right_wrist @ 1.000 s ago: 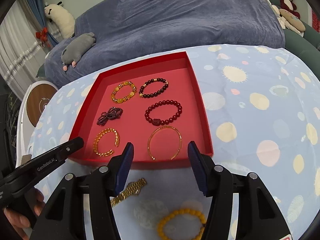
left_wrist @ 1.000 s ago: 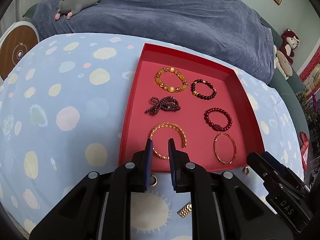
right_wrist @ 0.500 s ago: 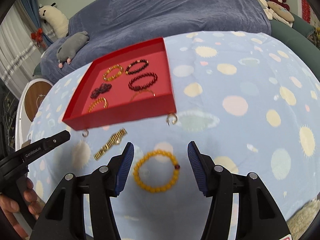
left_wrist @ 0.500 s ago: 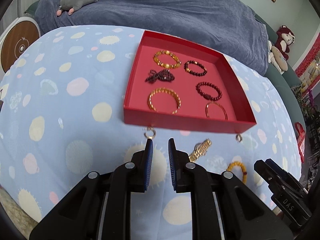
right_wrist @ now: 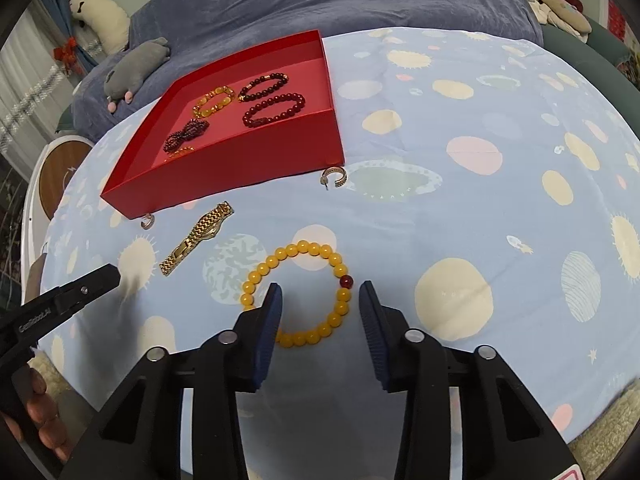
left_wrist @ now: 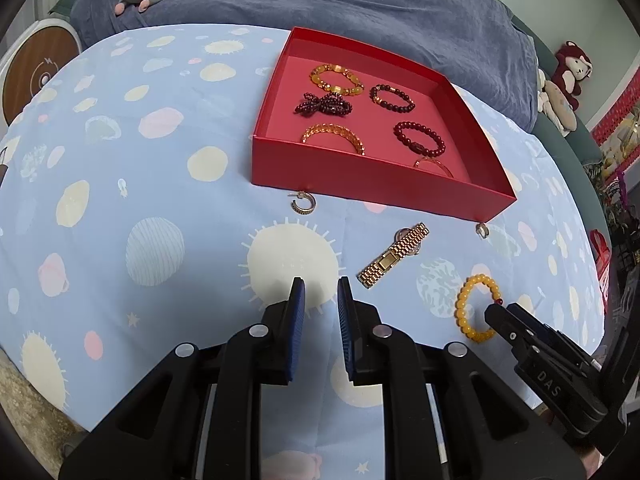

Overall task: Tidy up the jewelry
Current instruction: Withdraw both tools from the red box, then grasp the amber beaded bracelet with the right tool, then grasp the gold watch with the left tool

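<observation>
A red tray (left_wrist: 360, 178) (right_wrist: 248, 168) holds several bracelets. On the cloth in front of it lie a gold watch (left_wrist: 394, 255) (right_wrist: 196, 238), a yellow bead bracelet (left_wrist: 476, 308) (right_wrist: 298, 292) and two gold hoop earrings (left_wrist: 303, 204) (right_wrist: 334, 176), one near each front corner of the tray. My left gripper (left_wrist: 321, 292) is empty, its jaws a narrow gap apart, over a pale sun print left of the watch. My right gripper (right_wrist: 320, 296) is open and empty, its fingers straddling the near part of the yellow bracelet.
The table wears a light blue cloth with planet and sun prints (left_wrist: 152, 248). Behind it is a sofa under a blue-grey blanket (left_wrist: 360, 4) with a grey plush toy (right_wrist: 136, 68). A round wooden-topped device (left_wrist: 36, 76) stands at the left.
Both grippers have pulled back from the tray toward the table's near edge. The watch, yellow bracelet and earrings have come into view; the right gripper now straddles the yellow bracelet.
</observation>
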